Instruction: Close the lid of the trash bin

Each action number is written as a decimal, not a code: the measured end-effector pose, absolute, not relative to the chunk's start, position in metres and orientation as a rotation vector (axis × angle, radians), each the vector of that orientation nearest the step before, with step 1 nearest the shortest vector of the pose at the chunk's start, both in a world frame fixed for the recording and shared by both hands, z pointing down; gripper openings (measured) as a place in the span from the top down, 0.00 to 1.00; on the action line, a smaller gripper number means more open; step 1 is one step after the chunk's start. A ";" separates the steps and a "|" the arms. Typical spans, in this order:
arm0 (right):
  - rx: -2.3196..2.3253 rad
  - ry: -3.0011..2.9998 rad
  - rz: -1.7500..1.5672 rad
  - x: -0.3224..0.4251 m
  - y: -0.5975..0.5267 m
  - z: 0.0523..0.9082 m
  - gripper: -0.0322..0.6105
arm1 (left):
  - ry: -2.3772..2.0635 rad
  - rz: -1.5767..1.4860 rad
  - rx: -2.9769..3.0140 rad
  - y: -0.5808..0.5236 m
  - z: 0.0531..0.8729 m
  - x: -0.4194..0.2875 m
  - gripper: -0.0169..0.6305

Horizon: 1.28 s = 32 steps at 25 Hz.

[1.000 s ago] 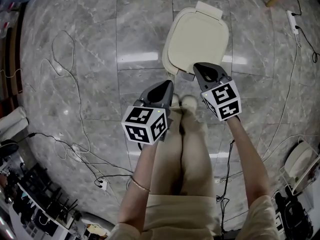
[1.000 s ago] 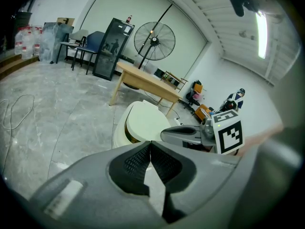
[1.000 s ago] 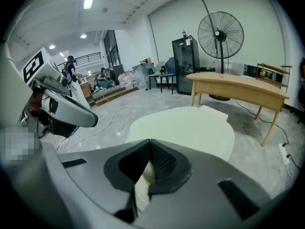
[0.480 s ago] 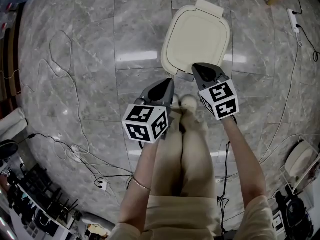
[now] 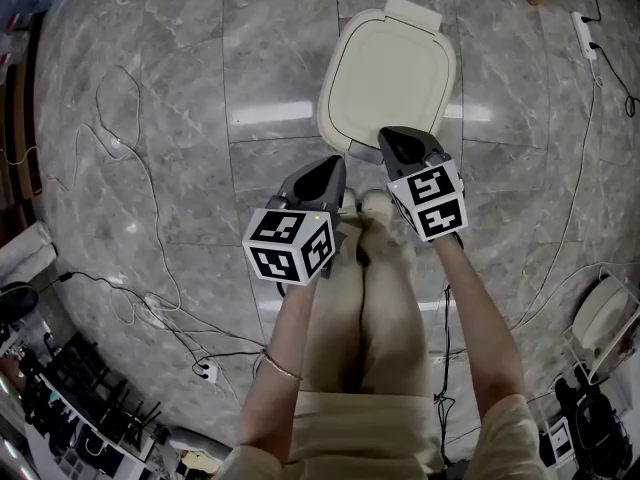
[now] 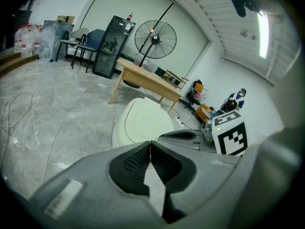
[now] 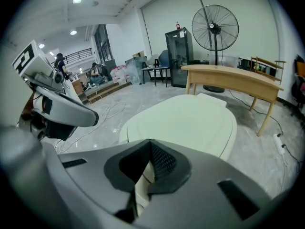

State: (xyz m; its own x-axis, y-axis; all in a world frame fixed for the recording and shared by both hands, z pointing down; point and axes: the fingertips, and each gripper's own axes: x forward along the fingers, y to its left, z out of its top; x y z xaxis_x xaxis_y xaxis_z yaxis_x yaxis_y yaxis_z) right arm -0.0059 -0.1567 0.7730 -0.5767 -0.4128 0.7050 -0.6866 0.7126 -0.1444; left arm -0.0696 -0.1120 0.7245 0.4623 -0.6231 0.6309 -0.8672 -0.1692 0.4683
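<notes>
Cream lid point(image 5: 390, 73) lies flat ahead of left gripper point(image 6: 150, 143) and right gripper point(image 7: 150, 142), both clamped together, empty. Only gripper views show the standing fan point(image 7: 214, 25) beyond.

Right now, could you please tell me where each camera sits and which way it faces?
Head view: on the person's head, facing steeply down at the trash bin on the floor; forearms, legs, left gripper and right gripper show.
Left gripper view: on that gripper, facing along its shut jaws toward the bin; right gripper at right.
Right gripper view: on that gripper, facing along its shut jaws over the bin; left gripper at left.
Shared: all see the bin; both gripper views see the wooden table and fan.
</notes>
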 end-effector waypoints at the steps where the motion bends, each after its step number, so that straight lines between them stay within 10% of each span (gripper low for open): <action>1: 0.834 -2.255 0.539 -0.006 -0.157 0.773 0.95 | -1.249 0.376 1.888 -0.112 0.724 -0.070 0.94; 32: 1.042 -2.422 0.488 0.008 -0.172 0.533 0.94 | -1.318 0.301 2.124 -0.135 0.511 -0.096 0.94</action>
